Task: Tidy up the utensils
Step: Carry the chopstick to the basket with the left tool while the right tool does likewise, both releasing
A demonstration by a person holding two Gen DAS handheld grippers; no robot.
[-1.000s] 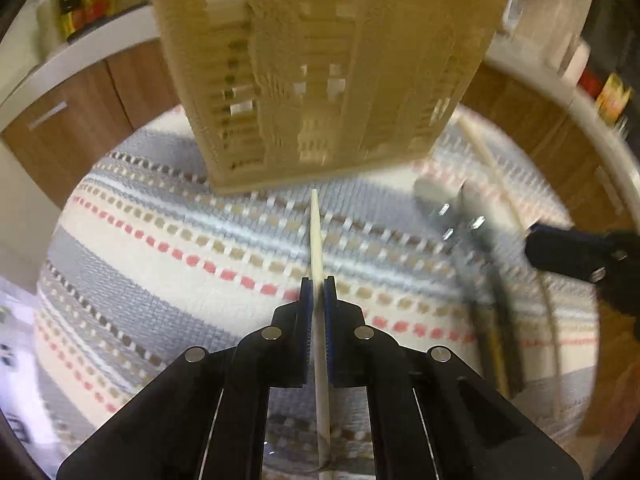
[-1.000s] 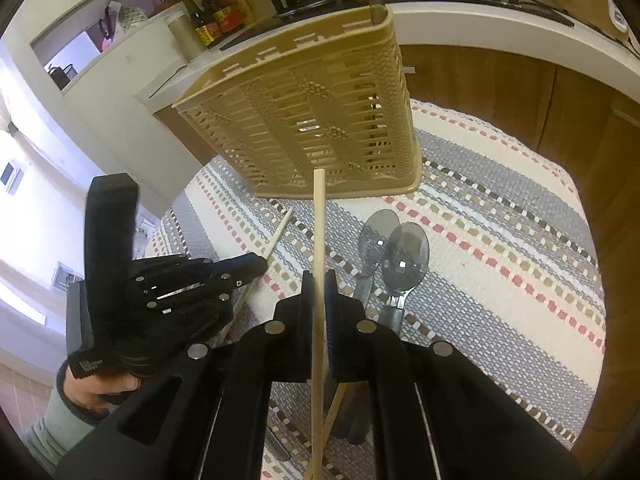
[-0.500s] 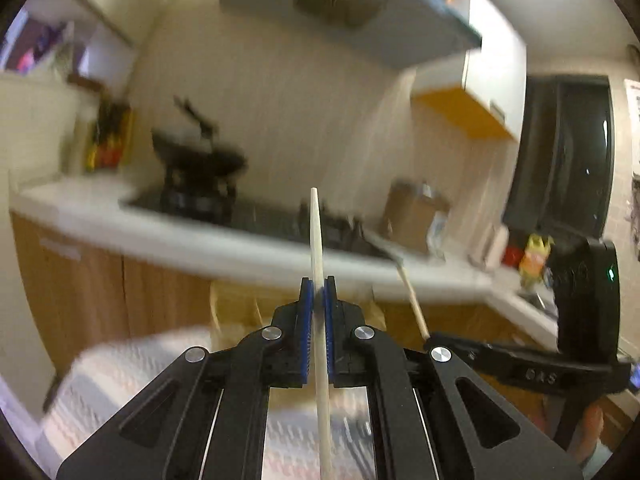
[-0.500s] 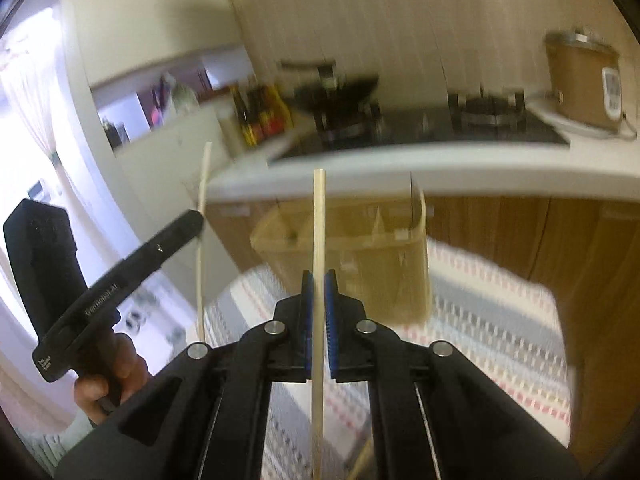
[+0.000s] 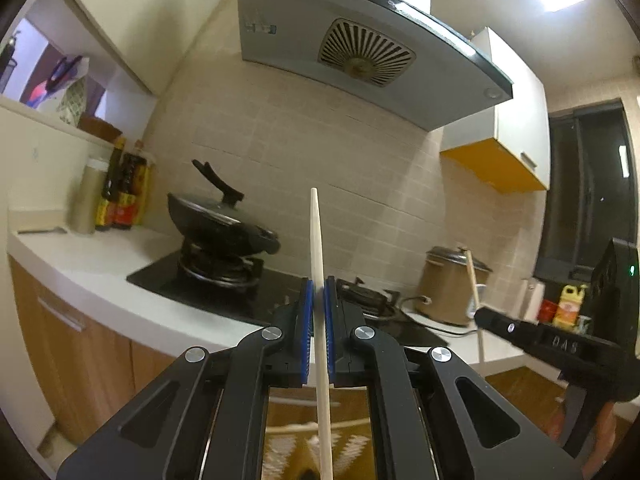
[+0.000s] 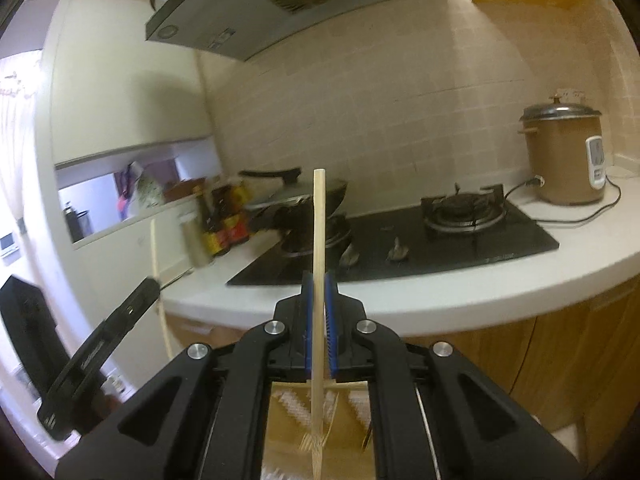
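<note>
My left gripper (image 5: 316,292) is shut on a pale chopstick (image 5: 315,236) that stands upright, its tip pointing up at the tiled wall. My right gripper (image 6: 318,288) is shut on a second wooden chopstick (image 6: 319,220), also upright. Both grippers point level at the kitchen counter. Below the right gripper's fingers I see the tan basket (image 6: 288,420) from above, with the chopstick's lower end over it. The right gripper also shows at the right of the left wrist view (image 5: 478,314), and the left gripper at the left of the right wrist view (image 6: 154,284). The spoons are out of view.
A white counter (image 6: 460,296) with a black gas hob (image 6: 440,232) runs across ahead. A black wok (image 5: 220,224) sits on the hob, sauce bottles (image 5: 120,196) stand at the left, a brown rice cooker (image 6: 564,156) at the right, a range hood (image 5: 360,40) above.
Both grippers have lifted and tilted up with their chopsticks, from looking down at the striped cloth, basket and spoons to facing the counter. The chopsticks now stand upright.
</note>
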